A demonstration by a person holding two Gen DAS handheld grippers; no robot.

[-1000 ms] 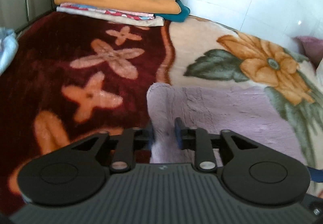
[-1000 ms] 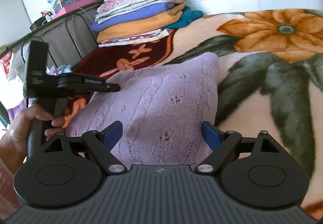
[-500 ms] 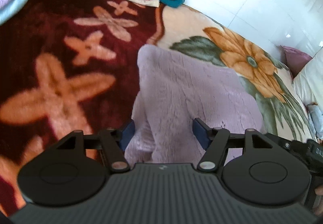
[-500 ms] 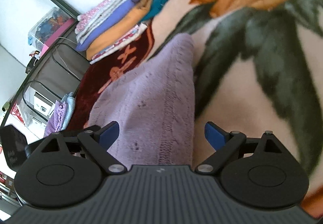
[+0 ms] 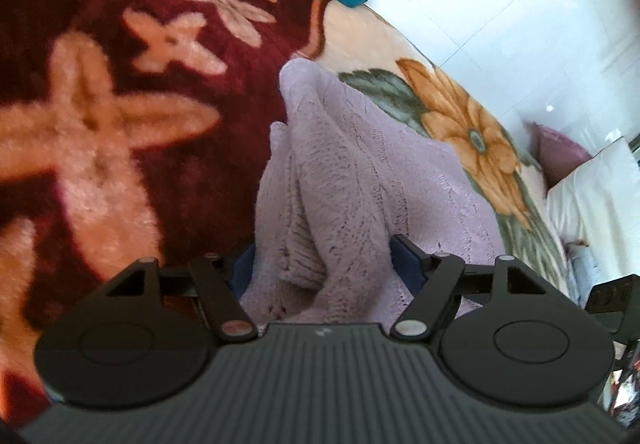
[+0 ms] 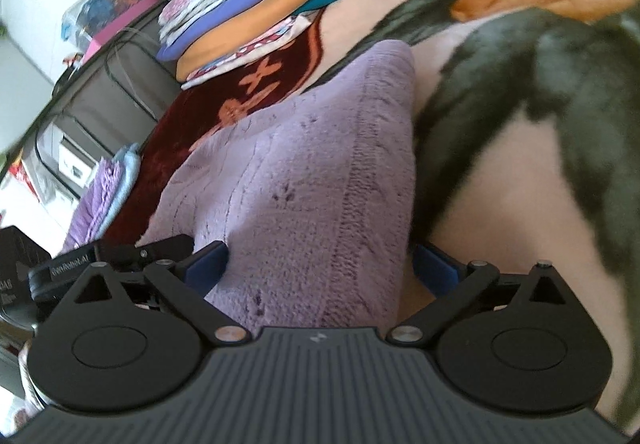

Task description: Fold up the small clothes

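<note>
Lilac knit garment (image 5: 352,180) bunched between spread left fingers (image 5: 408,258).

Left tongs (image 5: 324,264) spread wide, right tongs (image 6: 320,268) spread wide, both angled downward

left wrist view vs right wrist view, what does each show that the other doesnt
Only the left wrist view shows the white pillow and the bunched folds at the garment's near edge. Only the right wrist view shows the clear plastic storage box and the dark metal rack. Both show the lilac knitted garment, the stack of folded clothes, the floral blanket and open tongs.
</note>
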